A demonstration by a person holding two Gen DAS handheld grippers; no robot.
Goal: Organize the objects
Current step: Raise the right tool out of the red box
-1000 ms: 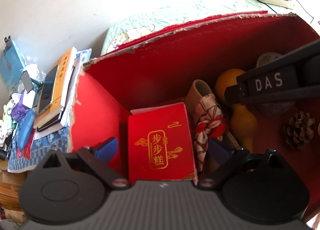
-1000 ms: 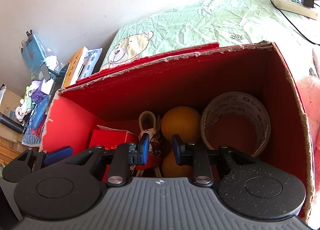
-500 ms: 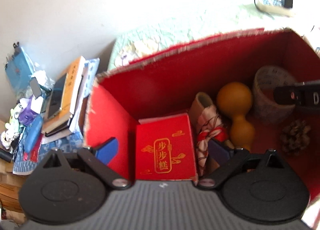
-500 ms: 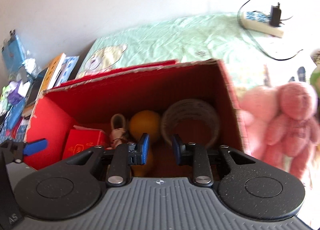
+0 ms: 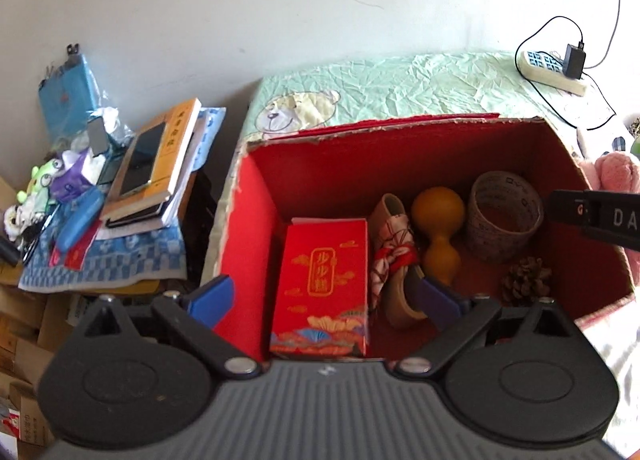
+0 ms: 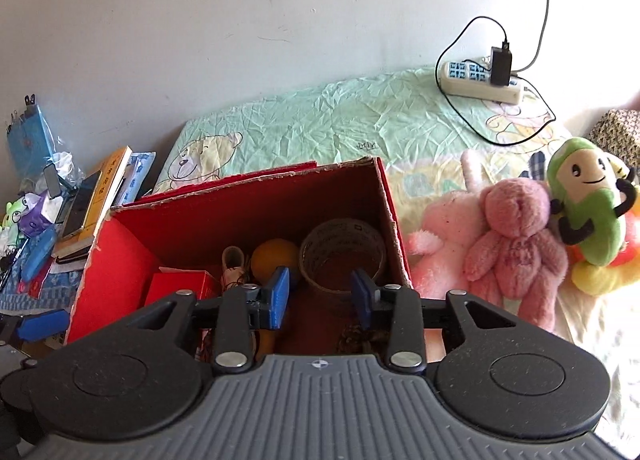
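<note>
A red cardboard box (image 5: 256, 244) stands open on the bed. Inside it lie a red gift packet (image 5: 324, 272), a cloth-wrapped bundle (image 5: 394, 256), an orange gourd (image 5: 438, 228), a tape roll (image 5: 504, 220) and a pine cone (image 5: 526, 286). My left gripper (image 5: 324, 300) hangs above the box's near left side, open wide and holding nothing. My right gripper (image 6: 320, 296) hovers over the box's (image 6: 120, 260) near right part; its jaws are opening with nothing between them. Right of the box lie a pink plush bear (image 6: 512, 236) and a green plush toy (image 6: 588, 204).
A power strip (image 6: 480, 80) with a charger and cables sits at the back of the green sheet (image 6: 320, 128). Left of the bed, a stack of books with a phone (image 5: 156, 168) lies among small clutter on a blue cloth. The wall runs behind.
Both grippers have risen and drawn back from the box. The right wrist view has swung right, bringing the plush toys into view. The right jaws have widened.
</note>
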